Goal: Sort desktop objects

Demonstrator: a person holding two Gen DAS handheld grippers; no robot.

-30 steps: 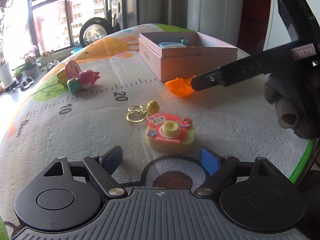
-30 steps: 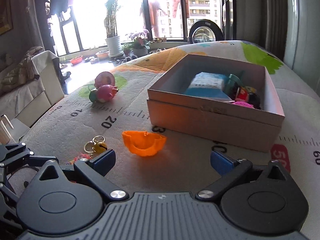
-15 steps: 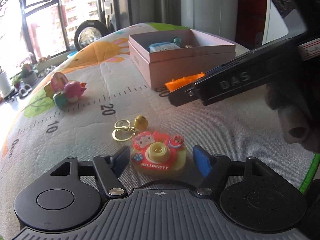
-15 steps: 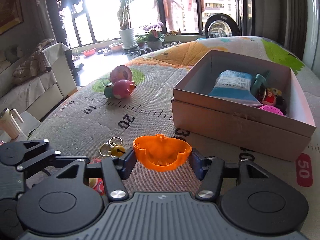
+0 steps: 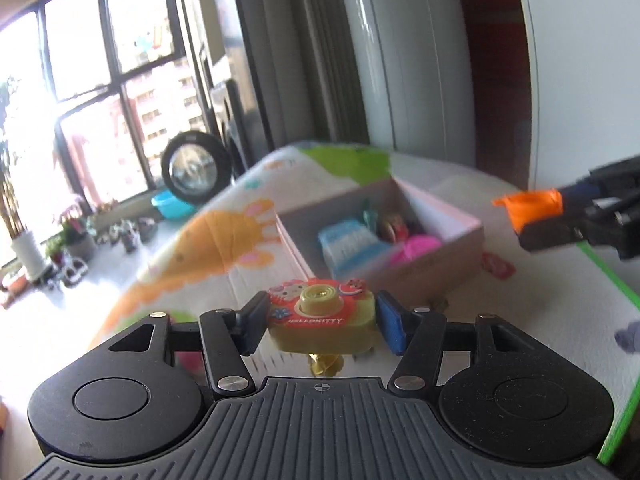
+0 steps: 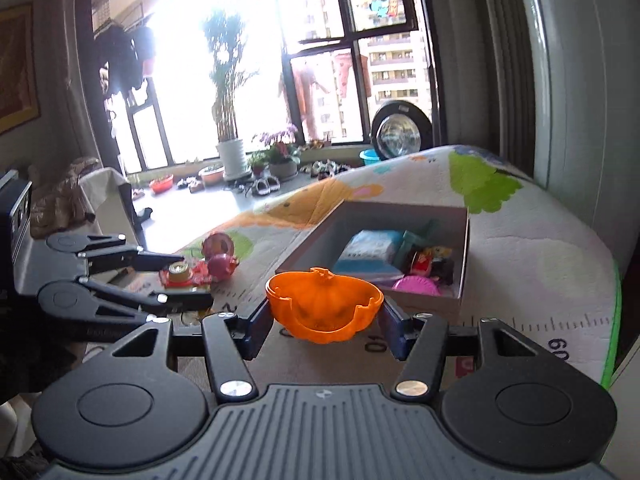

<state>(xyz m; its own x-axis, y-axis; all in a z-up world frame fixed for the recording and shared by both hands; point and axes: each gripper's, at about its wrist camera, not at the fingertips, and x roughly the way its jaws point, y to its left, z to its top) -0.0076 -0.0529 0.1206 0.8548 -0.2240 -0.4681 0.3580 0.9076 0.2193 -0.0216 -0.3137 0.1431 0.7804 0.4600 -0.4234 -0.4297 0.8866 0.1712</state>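
Note:
My left gripper [image 5: 320,326] is shut on a yellow and red Hello Kitty toy camera [image 5: 322,316] and holds it in the air, its gold keyring [image 5: 325,363] hanging below. My right gripper [image 6: 324,322] is shut on an orange pumpkin-shaped shell [image 6: 324,304], also lifted. The pink open box [image 5: 440,248] lies ahead of both, holding a blue packet [image 6: 370,248], a pink item [image 6: 416,285] and small toys. The right gripper and orange shell [image 5: 530,210] show at the right of the left wrist view; the left gripper with the camera [image 6: 184,274] shows at the left of the right wrist view.
A pink round toy and a disc toy [image 6: 220,258] lie on the printed play mat [image 6: 532,264] left of the box. The mat's green edge [image 6: 614,320] drops off at the right. Windows, plant pots and a round mirror stand beyond the mat.
Both grippers have closed on their objects and lifted them off the mat: the left on the Hello Kitty camera, the right on the orange shell. Both views have risen toward the box.

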